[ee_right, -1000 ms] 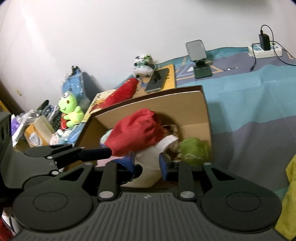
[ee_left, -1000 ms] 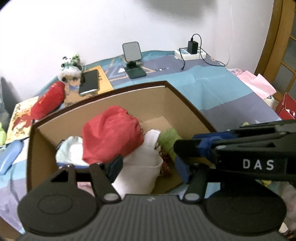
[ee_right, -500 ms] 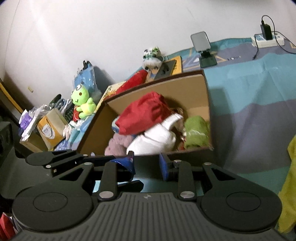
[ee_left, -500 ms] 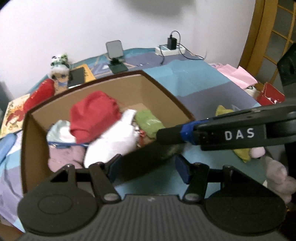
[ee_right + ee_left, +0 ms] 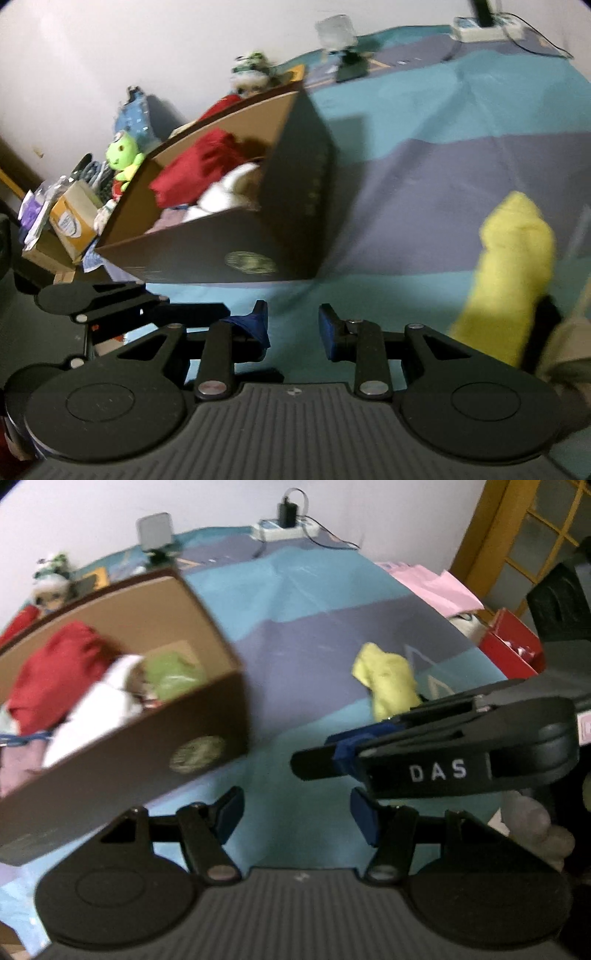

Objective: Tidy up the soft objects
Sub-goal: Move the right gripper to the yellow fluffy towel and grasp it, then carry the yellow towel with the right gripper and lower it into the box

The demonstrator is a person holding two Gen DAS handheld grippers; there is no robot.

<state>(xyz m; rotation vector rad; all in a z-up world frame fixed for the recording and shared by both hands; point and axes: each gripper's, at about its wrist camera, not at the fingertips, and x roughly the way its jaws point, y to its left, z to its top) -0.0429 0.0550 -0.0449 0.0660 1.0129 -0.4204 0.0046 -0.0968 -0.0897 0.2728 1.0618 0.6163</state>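
Note:
A brown cardboard box (image 5: 207,753) (image 5: 221,254) on the bed holds soft items: a red cloth (image 5: 55,672) (image 5: 199,166), a white one (image 5: 92,709), a green one (image 5: 173,672). A yellow cloth (image 5: 388,679) (image 5: 513,266) lies on the blue bedspread to the right of the box. My left gripper (image 5: 297,816) hovers open and empty over the bedspread beside the box's near corner. My right gripper (image 5: 293,328) is open by a narrow gap with nothing in it, left of the yellow cloth; in the left wrist view it crosses in from the right (image 5: 306,764).
At the far edge stand a phone stand (image 5: 155,535), a power strip (image 5: 284,528) and a panda plush (image 5: 51,579). Pink paper (image 5: 436,587) and a red box (image 5: 513,646) lie right. A green frog plush (image 5: 123,155) and cartons (image 5: 70,218) sit left of the box.
Both grippers have drawn back from above the box's contents and moved right, over the bedspread. The box has slid left in both views and the yellow cloth has come into sight.

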